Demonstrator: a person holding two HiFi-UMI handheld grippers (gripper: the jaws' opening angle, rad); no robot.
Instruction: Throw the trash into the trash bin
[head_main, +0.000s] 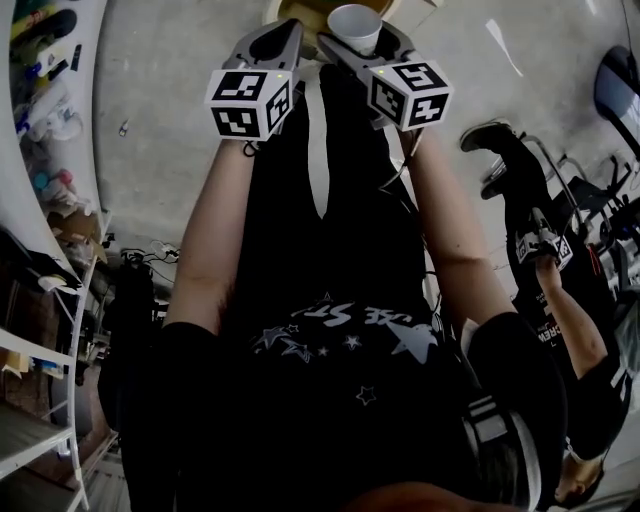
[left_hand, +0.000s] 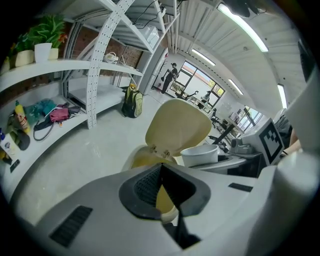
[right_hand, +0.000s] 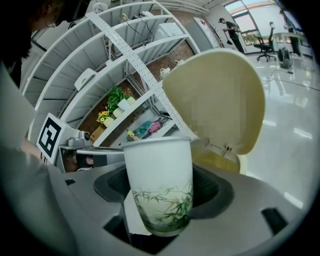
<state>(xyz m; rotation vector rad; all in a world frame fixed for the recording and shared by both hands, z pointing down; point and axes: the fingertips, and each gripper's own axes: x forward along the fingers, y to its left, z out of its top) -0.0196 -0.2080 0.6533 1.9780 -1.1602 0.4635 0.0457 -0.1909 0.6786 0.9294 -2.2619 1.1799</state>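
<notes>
Holding the bamboo-printed paper cup (right_hand: 157, 160) upright in our right claw (right_hand: 161, 187), clenched on its sides, we have it over the open-lidded yellow trash bin (left_hand: 177, 125), our left claw (left_hand: 160, 169) pinched shut and empty beside it.

Black shirt (head_main: 340, 260), white star print
</notes>
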